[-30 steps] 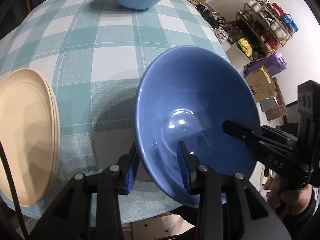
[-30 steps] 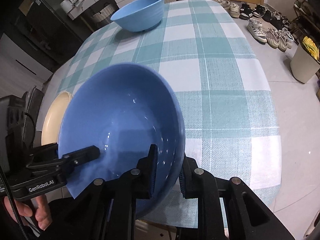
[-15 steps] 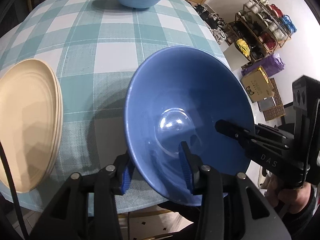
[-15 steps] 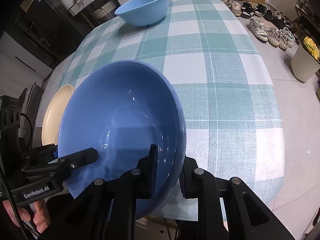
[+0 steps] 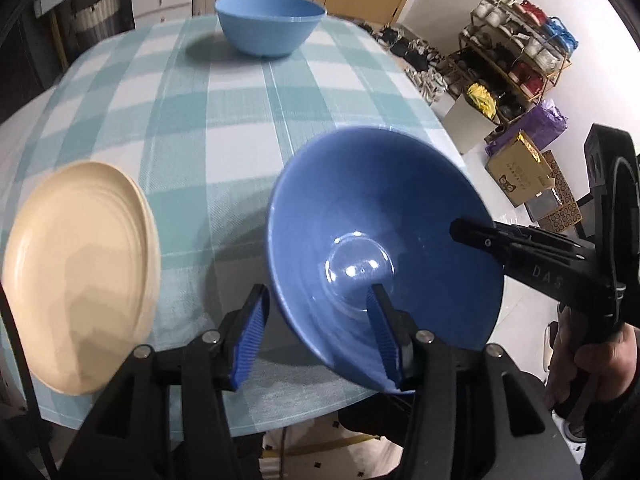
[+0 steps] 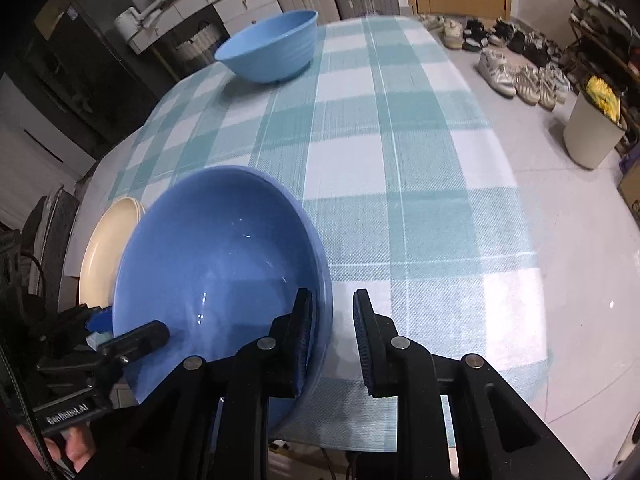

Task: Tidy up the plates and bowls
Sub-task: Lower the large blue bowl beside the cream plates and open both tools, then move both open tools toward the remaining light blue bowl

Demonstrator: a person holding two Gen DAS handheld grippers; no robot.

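The glossy dark-blue ceramic bowl [image 5: 380,216] hangs tilted over the near edge of the teal-checked worktop [image 5: 224,120]. The right gripper [image 6: 332,294] pinches its rim at 3 o'clock with narrow jaws. The left gripper [image 5: 317,292] straddles the rim at 6 o'clock, and its jaws have just been opening, the outer pad clear of the bowl. The cream plates [image 5: 80,272] lie at 9 o'clock.

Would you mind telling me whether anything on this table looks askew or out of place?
The dark blue bowl is tilted steeply off the checked tablecloth, overhanging its near edge. The left gripper, astride the rim, has just been opening, so only the right gripper seems to hold it.
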